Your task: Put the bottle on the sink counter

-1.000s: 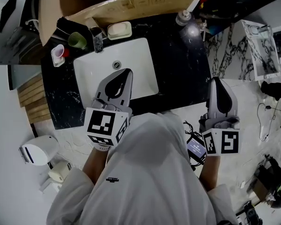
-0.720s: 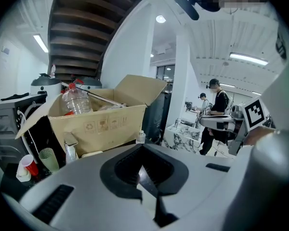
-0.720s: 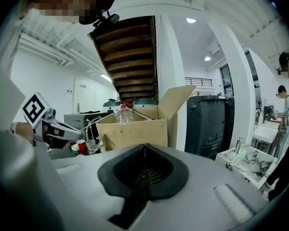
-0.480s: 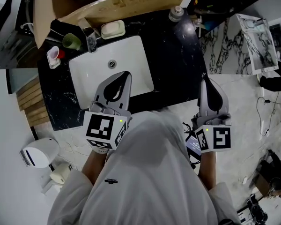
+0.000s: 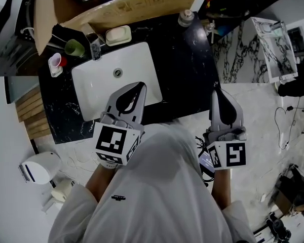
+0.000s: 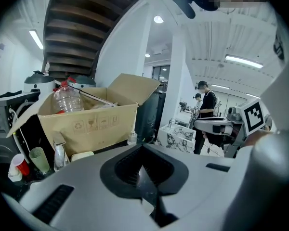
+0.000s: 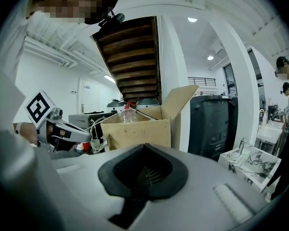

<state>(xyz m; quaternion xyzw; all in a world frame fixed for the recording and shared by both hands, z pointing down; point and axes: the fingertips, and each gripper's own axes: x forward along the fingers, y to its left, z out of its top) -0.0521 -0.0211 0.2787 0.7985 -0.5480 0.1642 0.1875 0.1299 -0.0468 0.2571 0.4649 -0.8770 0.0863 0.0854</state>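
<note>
A clear plastic bottle with a red cap (image 6: 66,97) (image 7: 127,114) stands inside an open cardboard box (image 5: 137,4) at the back of the black sink counter (image 5: 187,65). My left gripper (image 5: 137,86) (image 6: 143,147) hovers over the front of the white basin (image 5: 104,80), shut and empty. Off the counter's front right corner, my right gripper (image 5: 219,92) (image 7: 144,147) is also shut with nothing in it. Both point toward the box and are well short of it.
A green cup (image 5: 74,47), a pink and white cup (image 5: 55,64), the faucet (image 5: 95,49) and a soap dish (image 5: 118,34) line the basin's back edge. A small dispenser bottle (image 5: 186,17) stands at the back right. A marble-patterned box (image 5: 273,49) sits right; a white bin (image 5: 40,166) lies on the floor, left.
The counter has slid up and left in the head view. The right gripper has drifted left with it. Both grippers stay shut and empty.
</note>
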